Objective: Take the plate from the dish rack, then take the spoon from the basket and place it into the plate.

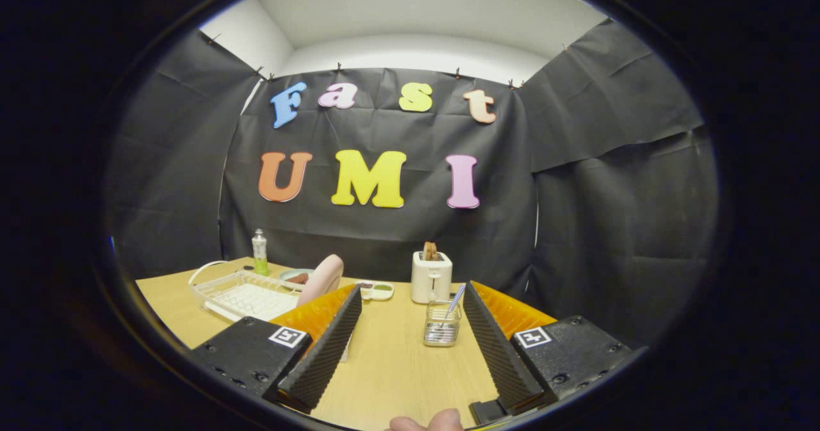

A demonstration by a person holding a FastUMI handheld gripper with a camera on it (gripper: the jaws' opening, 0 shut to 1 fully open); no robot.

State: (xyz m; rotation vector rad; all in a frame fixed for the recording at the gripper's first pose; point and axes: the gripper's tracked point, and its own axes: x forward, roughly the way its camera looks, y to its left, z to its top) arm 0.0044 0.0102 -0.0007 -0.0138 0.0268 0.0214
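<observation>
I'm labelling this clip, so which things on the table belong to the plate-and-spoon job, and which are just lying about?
For the job:
pink plate standing in the white wire dish rack
blue-handled spoon in the clear basket
open tongs, holding nothing

Lying about:
white toaster with toast
green-bottomed clear bottle
small white tray
small dish behind the rack

Gripper (pixel 410 348): two long fingers (pixel 323 351), each a wedge-shaped bar with a finely ribbed inner face running its full length. Each finger sits on a blocky dark housing with a matte surface. Housing tops carry one square fiducial marker apiece, black pattern on white. Small round screws sit along the housing edges and corners. Ridged, corrugated side panels back the fingers. Fingertips of a person's hand (pixel 426 423) show between the finger bases.
</observation>
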